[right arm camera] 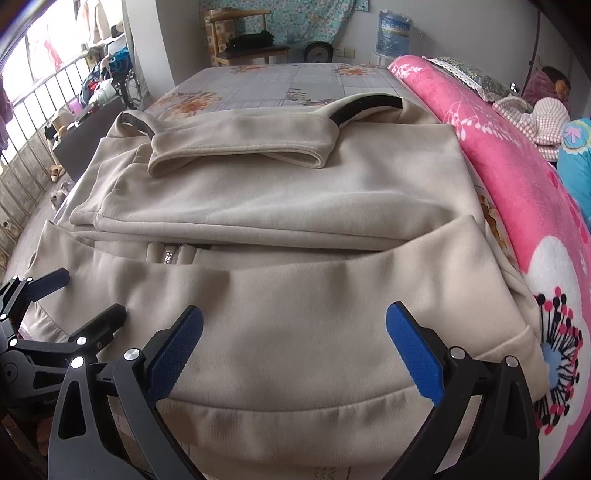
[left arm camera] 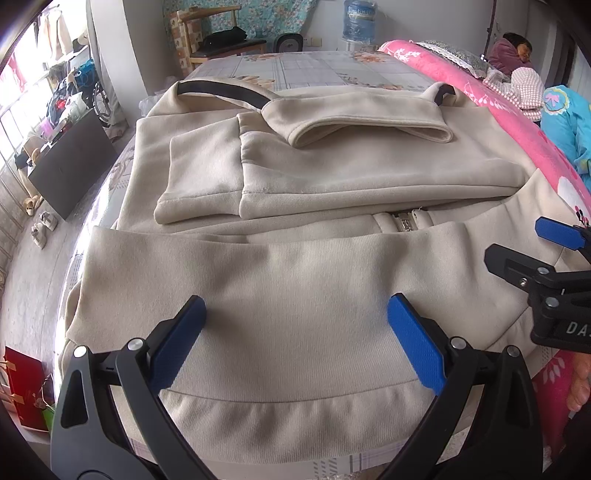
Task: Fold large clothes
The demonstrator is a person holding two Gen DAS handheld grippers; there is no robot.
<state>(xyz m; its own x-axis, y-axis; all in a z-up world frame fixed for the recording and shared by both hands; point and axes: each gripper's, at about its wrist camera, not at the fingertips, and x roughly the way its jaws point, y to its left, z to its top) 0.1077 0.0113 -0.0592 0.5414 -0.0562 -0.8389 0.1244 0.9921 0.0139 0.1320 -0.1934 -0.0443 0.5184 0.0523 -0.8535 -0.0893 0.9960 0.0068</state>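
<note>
- Left wrist view: the left gripper (left arm camera: 295, 343) hangs over the near hem of a beige jacket (left arm camera: 295, 280), its blue-padded jaws spread wide with nothing between them.
- The jacket lies on a bed (left arm camera: 310, 68) with a floral sheet, partly folded: both sleeves are laid across the chest, and the lower part is turned up toward the zipper (left arm camera: 406, 223).
- A folded beige band sits on top near the dark-lined collar (left arm camera: 221, 90).
- At the right edge of this view the right gripper (left arm camera: 532, 251) shows above the jacket's right side, with its jaws apart.
- Right wrist view: the right gripper (right arm camera: 293, 347) hovers above the same hem, jaws spread wide and empty.
- The left gripper (right arm camera: 88, 295) appears at the left edge, also with its jaws parted, just above the cloth.
- A pink flowered blanket (right arm camera: 517, 192) lies along the right side of the bed, touching the jacket's edge.
- A person (left arm camera: 517, 50) lies at the far right, beyond the blanket.
- A water bottle (right arm camera: 393, 31) and a wooden chair (right arm camera: 243, 40) stand by the far wall.
</note>
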